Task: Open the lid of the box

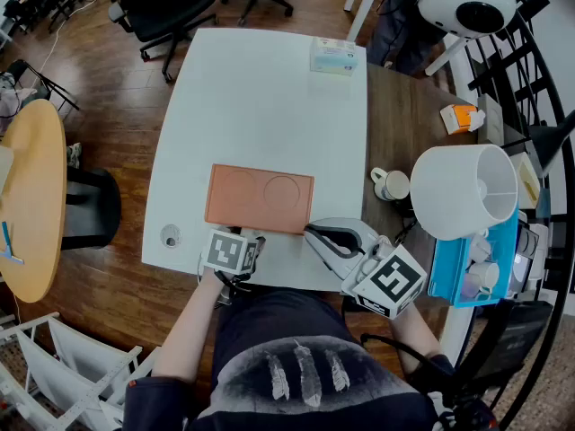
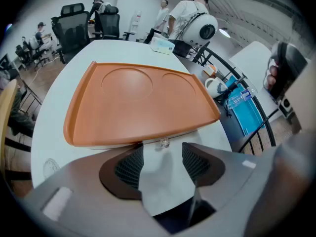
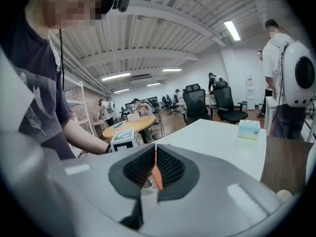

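Observation:
The flat orange box (image 1: 260, 197), its lid pressed with two round hollows, lies near the front edge of the white table (image 1: 260, 97). In the left gripper view the orange lid (image 2: 138, 100) fills the middle. A small clear knob (image 2: 163, 143) sticks out under its near rim, in line with the gap between the jaws. My left gripper (image 1: 244, 238) (image 2: 163, 158) stands open at that front edge, its pads touching nothing. My right gripper (image 1: 310, 232) (image 3: 154, 168) hovers by the box's front right corner, jaws together with only a thin orange sliver showing between them.
A tissue box (image 1: 333, 56) sits at the table's far edge. On the brown table to the right are a mug (image 1: 392, 184), a big white shade (image 1: 464, 189), a blue tray (image 1: 449, 272) and a small orange carton (image 1: 460, 118). A round wooden table (image 1: 31, 196) stands left.

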